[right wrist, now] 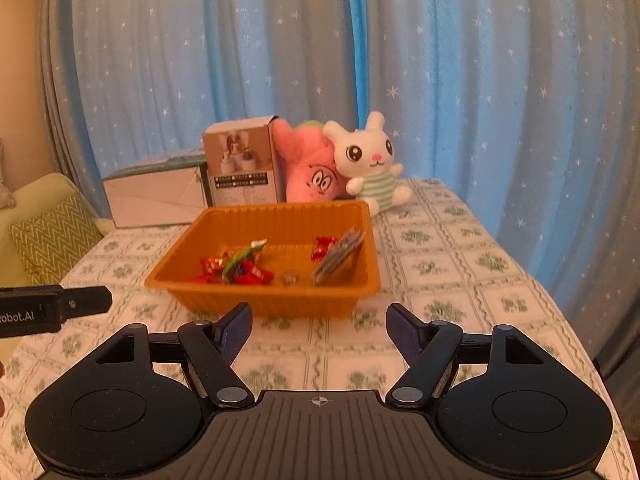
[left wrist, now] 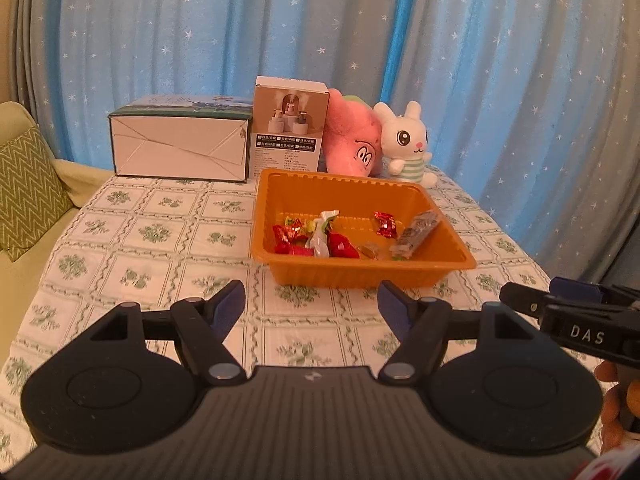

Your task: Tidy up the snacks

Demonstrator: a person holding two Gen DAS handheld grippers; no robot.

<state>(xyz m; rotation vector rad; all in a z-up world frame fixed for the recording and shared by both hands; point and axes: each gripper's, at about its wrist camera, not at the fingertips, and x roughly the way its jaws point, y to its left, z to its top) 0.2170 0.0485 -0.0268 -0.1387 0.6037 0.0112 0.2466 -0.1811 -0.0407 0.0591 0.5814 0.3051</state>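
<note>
While both grippers (left (left wrist: 311,300), right (right wrist: 319,322)) gape wide and empty, the orange tray (right wrist: 280,300) of snacks (right wrist: 240,270) sits just ahead.

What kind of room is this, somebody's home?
Most likely a home living room. A table with a floral tablecloth holds an orange snack tray and a bunny plush toy; a cushioned sofa sits beside it, star-print curtains behind.

Plastic, foil and plush, as I see them

My orange tray (left wrist: 362,276) looks glossy ribbed plastic; wrappers (left wrist: 385,224) shiny foil; rabbit (left wrist: 408,142) soft plush.
</note>
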